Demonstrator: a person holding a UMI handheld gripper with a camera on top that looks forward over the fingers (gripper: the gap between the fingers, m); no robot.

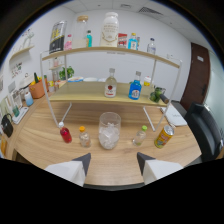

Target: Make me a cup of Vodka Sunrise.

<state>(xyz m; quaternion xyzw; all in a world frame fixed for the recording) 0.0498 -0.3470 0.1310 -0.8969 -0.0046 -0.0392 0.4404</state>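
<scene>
The hand-held gripper [113, 162] hangs over the near edge of the wooden worktop [45, 145] with its two pale fingers [80, 164] wide apart and nothing between them. Just ahead of the gap stands a clear glass [109, 131] holding ice. Left of it are a small bottle with an orange cap [84, 136] and, further left, a small red bottle [65, 133]. Right of the glass are a small bottle with a green cap [140, 136] and a tilted yellow can [164, 136]. Beyond them, on the lower board of a shelf [90, 94], stand a clear vodka bottle [111, 83] with a red label and a blue bottle [135, 86]. More bottles line the top board. A dark chair [207, 127] sits to the right.
</scene>
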